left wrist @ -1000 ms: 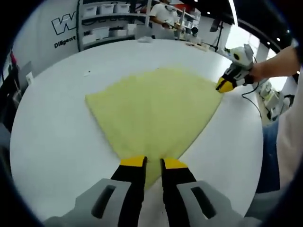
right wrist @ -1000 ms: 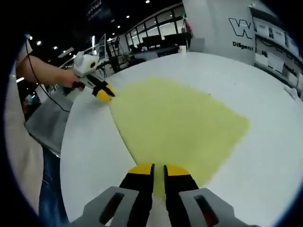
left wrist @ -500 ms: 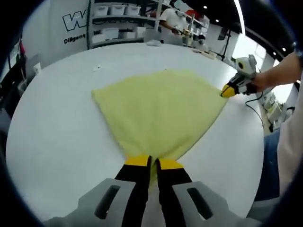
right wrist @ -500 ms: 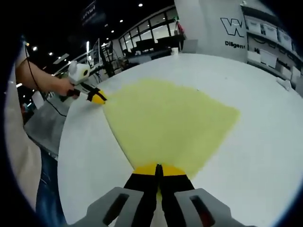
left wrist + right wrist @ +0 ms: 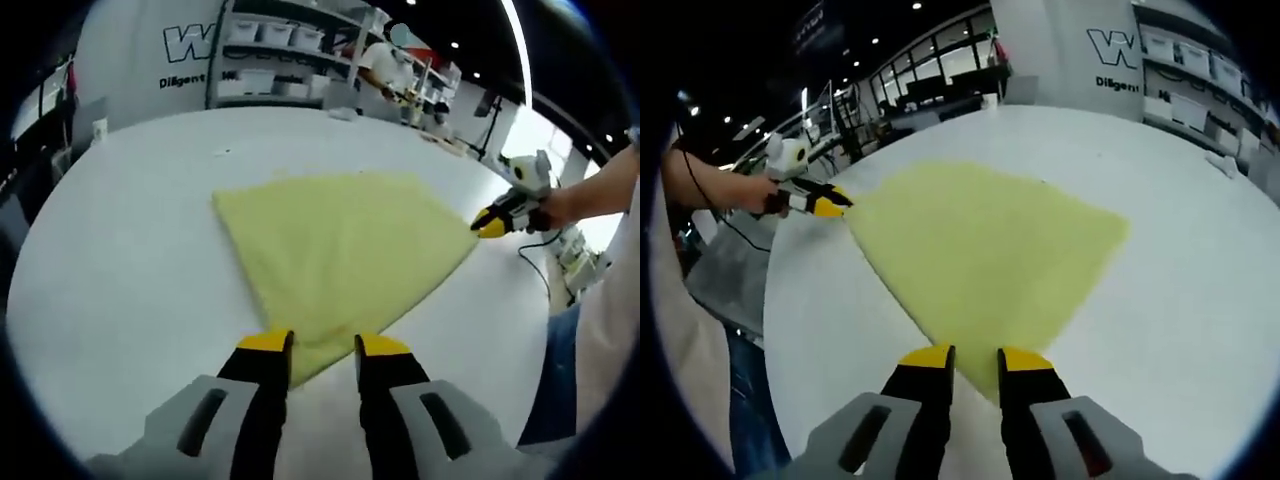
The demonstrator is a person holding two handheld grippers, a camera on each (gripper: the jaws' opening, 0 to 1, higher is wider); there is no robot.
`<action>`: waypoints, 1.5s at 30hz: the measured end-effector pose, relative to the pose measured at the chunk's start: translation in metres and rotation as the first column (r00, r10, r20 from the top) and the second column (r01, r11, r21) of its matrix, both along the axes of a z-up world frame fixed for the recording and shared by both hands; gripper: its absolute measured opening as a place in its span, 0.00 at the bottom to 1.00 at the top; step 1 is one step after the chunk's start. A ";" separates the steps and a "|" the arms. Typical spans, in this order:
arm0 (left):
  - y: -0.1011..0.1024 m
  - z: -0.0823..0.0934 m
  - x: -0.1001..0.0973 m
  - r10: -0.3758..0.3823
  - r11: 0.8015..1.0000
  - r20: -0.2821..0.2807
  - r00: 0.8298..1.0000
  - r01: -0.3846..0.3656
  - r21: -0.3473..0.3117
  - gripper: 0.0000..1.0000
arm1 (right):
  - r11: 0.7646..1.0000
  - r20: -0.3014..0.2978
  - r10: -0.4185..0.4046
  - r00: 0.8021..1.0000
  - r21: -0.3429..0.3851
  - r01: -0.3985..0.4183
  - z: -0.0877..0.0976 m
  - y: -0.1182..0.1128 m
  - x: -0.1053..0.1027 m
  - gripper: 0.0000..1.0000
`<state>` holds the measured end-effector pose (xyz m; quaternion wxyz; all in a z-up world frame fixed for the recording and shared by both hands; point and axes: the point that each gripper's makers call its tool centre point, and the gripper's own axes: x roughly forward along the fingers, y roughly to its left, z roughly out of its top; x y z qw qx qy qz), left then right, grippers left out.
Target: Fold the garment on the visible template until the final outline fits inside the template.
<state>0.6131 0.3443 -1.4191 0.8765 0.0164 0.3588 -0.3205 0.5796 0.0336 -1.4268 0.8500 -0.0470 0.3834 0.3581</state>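
My left gripper (image 5: 322,346) and right gripper (image 5: 976,355) each stand with jaws parted, straddling a near corner of the yellow garment (image 5: 338,248), which lies flat ahead on the white table (image 5: 120,260), ready for pinching.

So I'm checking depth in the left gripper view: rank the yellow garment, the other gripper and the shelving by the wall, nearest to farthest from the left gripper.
1. Yellow garment: corner between the left gripper's jaws.
2. Right gripper: at the garment's far right corner.
3. Shelving: beyond the table, upper background.

Workshop hall, storage shelves (image 5: 270,75), ceiling spotlights (image 5: 917,6)
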 end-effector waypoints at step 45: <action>-0.018 0.111 -0.064 0.053 0.998 0.161 0.986 -0.048 -0.035 0.99 | 0.961 0.098 -0.224 0.970 0.187 0.203 0.106 0.040 -0.057 0.99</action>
